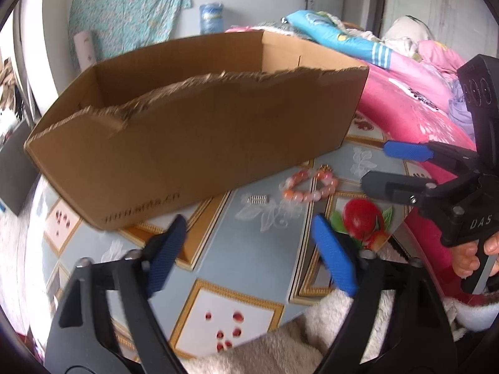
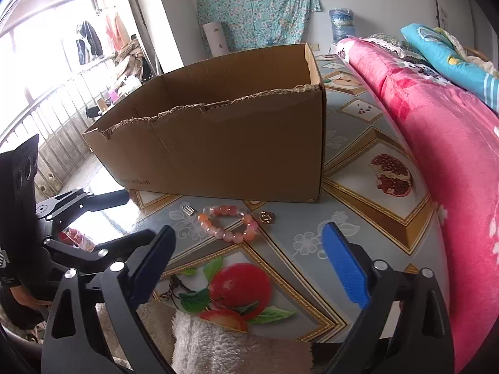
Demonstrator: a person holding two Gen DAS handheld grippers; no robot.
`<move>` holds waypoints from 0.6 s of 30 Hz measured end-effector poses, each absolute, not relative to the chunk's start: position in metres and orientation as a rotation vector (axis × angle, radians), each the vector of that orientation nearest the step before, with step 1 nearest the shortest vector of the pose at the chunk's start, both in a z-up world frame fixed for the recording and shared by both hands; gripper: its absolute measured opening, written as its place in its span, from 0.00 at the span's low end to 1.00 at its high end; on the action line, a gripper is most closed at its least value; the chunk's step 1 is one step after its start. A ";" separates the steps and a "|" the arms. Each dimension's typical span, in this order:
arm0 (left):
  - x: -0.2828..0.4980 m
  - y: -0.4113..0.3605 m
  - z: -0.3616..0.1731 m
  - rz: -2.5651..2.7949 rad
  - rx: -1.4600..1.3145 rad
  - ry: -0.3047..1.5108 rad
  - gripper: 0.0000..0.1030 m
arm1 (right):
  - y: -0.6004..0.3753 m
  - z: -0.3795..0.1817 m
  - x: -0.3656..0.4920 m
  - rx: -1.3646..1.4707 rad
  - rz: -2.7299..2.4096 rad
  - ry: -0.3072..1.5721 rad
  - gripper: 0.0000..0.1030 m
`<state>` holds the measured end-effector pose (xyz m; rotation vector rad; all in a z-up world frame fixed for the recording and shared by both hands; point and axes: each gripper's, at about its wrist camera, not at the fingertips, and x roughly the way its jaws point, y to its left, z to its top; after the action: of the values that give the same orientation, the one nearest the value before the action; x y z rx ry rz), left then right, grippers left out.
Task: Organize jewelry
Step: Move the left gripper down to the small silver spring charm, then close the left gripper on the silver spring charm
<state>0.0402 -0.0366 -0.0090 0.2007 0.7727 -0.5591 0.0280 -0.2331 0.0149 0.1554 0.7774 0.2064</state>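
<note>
A bracelet of pink and orange beads [image 1: 308, 187] [image 2: 229, 222] lies on the patterned tablecloth just in front of a brown cardboard box [image 1: 187, 140] [image 2: 218, 149] with a torn top edge. A small silver clasp [image 1: 257, 199] [image 2: 188, 209] lies to its left and a round gold piece [image 2: 267, 217] [image 1: 326, 166] to its right. My left gripper [image 1: 249, 227] [image 2: 139, 215] stands open, short of the jewelry, nothing between its fingers. My right gripper [image 2: 249, 229] [image 1: 375, 165] is open too, on the bracelet's right side, holding nothing.
A pink blanket [image 2: 452, 155] is heaped along the table's right side, with a blue quilt [image 2: 443, 53] on top. A white fluffy cloth [image 2: 218, 342] hangs over the near table edge. A hand [image 1: 467, 258] grips the right tool's handle.
</note>
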 end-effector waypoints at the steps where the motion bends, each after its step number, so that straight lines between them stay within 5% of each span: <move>1: 0.043 -0.038 -0.010 -0.563 0.205 0.772 0.66 | -0.232 0.014 0.029 0.159 0.210 0.780 0.85; 6: 0.062 -0.046 -0.018 -0.561 0.201 0.808 0.36 | -0.225 0.005 0.037 0.164 0.228 0.809 0.84; 18: 0.073 -0.069 -0.030 -0.543 0.261 0.817 0.19 | -0.228 -0.002 0.044 0.186 0.227 0.828 0.84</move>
<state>0.0731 -0.0691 -0.0297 0.2614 0.8174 -0.5434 0.0443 -0.2277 -0.0022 0.1859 0.8278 0.2273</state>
